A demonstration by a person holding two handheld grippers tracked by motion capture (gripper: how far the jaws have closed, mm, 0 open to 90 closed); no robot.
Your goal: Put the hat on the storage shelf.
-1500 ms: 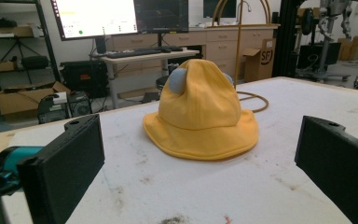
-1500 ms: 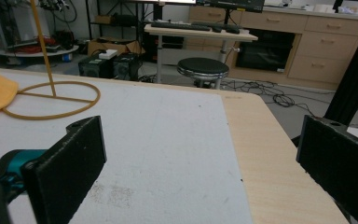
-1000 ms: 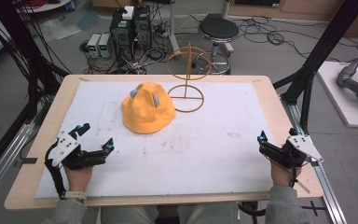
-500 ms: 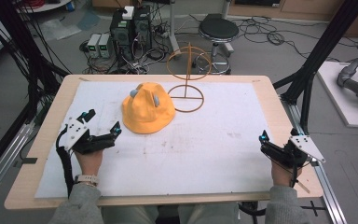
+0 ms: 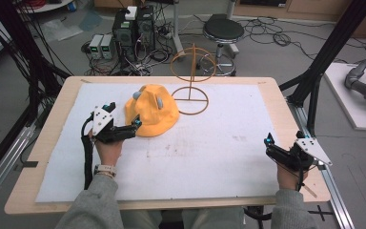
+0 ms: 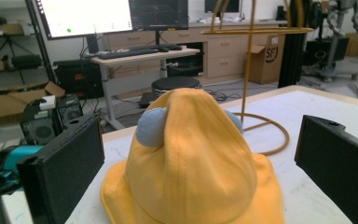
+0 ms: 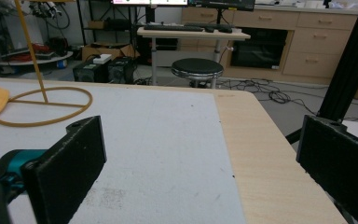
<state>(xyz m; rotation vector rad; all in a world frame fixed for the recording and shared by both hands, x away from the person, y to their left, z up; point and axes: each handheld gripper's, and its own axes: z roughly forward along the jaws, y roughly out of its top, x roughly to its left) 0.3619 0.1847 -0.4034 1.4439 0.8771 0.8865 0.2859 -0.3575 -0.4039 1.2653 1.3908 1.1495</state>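
An orange bucket hat [image 5: 151, 110] with grey ear patches lies crown up on the white mat, left of centre. Beside it to the right stands an orange wire stand [image 5: 190, 99] with a ring base and a hoop on top. My left gripper [image 5: 125, 117] is open at the hat's left brim. In the left gripper view the hat [image 6: 191, 177] sits between the wide-apart jaws of that gripper [image 6: 200, 140], with the stand [image 6: 248, 70] behind it. My right gripper [image 5: 282, 139] is open near the table's right edge, nothing between its jaws [image 7: 205, 154]. The stand's base [image 7: 46, 109] lies far off to the left.
A white mat [image 5: 209, 157] covers most of the wooden table [image 5: 276, 100]. Black frame posts [image 5: 314, 90] rise at the right and left sides. A stool [image 5: 223, 29] and computer boxes [image 5: 132, 26] stand on the floor beyond the far edge.
My left gripper has moved forward and to the right from the near left of the mat up to the hat's brim. The right gripper has barely moved.
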